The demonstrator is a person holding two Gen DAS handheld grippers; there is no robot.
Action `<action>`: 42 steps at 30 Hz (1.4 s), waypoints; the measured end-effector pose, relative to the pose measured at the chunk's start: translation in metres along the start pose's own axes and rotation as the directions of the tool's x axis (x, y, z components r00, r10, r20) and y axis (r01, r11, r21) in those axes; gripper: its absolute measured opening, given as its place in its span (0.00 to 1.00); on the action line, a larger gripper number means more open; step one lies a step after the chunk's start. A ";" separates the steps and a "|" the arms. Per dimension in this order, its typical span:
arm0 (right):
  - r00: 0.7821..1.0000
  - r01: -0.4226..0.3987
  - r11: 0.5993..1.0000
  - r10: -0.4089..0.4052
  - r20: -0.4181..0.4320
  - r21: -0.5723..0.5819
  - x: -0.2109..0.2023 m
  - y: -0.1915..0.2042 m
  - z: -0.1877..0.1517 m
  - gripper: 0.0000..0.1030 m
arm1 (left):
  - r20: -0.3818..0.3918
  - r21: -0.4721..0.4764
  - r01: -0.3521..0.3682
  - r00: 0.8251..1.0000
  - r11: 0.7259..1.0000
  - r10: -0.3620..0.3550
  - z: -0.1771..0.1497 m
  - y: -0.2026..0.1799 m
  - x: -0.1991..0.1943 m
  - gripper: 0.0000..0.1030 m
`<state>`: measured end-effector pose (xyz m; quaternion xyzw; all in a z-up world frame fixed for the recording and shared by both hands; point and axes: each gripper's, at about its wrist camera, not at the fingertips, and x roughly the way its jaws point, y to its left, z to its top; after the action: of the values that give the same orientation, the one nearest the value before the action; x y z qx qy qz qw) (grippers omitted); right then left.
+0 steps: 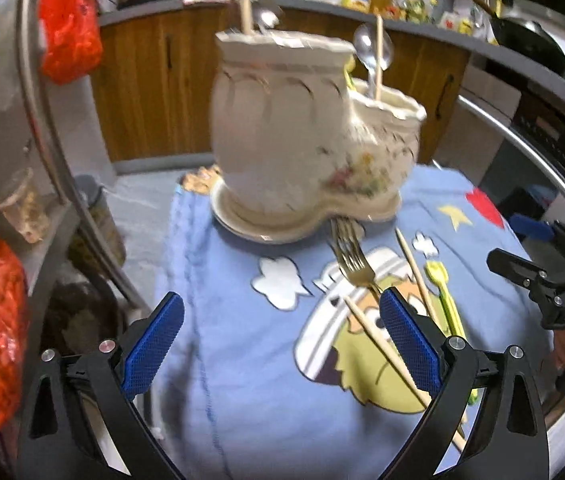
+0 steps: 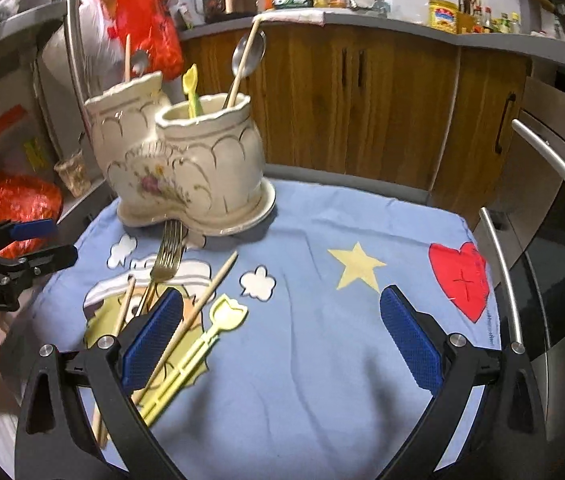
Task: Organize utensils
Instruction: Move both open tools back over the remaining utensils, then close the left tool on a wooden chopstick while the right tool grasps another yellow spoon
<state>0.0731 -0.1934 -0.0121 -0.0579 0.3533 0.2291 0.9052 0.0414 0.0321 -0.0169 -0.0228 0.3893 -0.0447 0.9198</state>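
Observation:
A cream ceramic double holder point(image 1: 298, 136) point(image 2: 178, 172) stands on its saucer at the far side of a blue cartoon cloth point(image 1: 242, 360) point(image 2: 322, 320). It holds chopsticks, a metal spoon point(image 1: 370, 52) point(image 2: 248, 54) and a yellow utensil point(image 2: 191, 88). On the cloth lie a gold fork point(image 1: 352, 256) point(image 2: 166, 256), two wooden chopsticks point(image 1: 416, 268) point(image 2: 202, 300) and a yellow plastic fork point(image 1: 444, 300) point(image 2: 202, 340). My left gripper point(image 1: 280, 344) is open and empty, left of the loose utensils. My right gripper point(image 2: 280, 344) is open and empty, right of them.
Red plastic bags point(image 1: 68, 24) point(image 2: 14, 208) hang and lie at the left by a metal rack. Wooden cabinets point(image 2: 362, 100) and a cluttered counter run behind. An oven with metal handles point(image 2: 542, 200) stands at the right. The right gripper shows at the left wrist view's right edge point(image 1: 542, 284).

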 end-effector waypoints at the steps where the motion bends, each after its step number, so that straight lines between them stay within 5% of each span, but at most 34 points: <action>1: 1.000 -0.007 1.000 0.007 -0.016 -0.004 0.002 0.001 -0.001 0.95 | -0.010 0.009 -0.003 1.000 1.000 0.003 0.000 -0.002 0.003 0.95; 11: 0.990 -0.078 0.997 0.074 -0.122 -0.029 0.012 0.013 -0.011 0.88 | -0.062 0.036 0.015 0.998 0.999 -0.013 -0.004 -0.010 0.012 0.95; 20: 0.966 -0.151 0.989 0.148 -0.212 0.002 0.024 0.033 -0.015 0.42 | -0.086 0.074 0.030 0.996 0.997 -0.023 -0.008 -0.018 0.014 0.94; 34: 0.971 -0.080 0.996 0.067 -0.231 -0.047 0.034 0.037 -0.011 0.10 | -0.133 0.106 0.095 0.988 0.990 -0.081 -0.017 -0.026 0.017 0.94; 37: 0.973 -0.070 0.997 0.058 -0.223 -0.044 0.032 0.032 -0.011 0.10 | -0.142 0.104 0.122 0.984 0.987 -0.107 -0.017 -0.029 0.017 0.91; 39: 0.971 -0.072 0.996 0.059 -0.230 -0.047 0.033 0.032 -0.012 0.10 | -0.152 0.101 0.146 0.980 0.984 -0.130 -0.017 -0.034 0.018 0.71; 42: 0.972 -0.067 0.996 0.051 -0.231 -0.062 0.034 0.034 -0.013 0.10 | -0.158 0.129 0.151 0.979 0.980 -0.130 -0.018 -0.045 0.019 0.55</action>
<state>0.0714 -0.1542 -0.0425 -0.1049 0.4489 0.2596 0.8486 0.0390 -0.0143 -0.0398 0.0179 0.4502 -0.1386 0.8819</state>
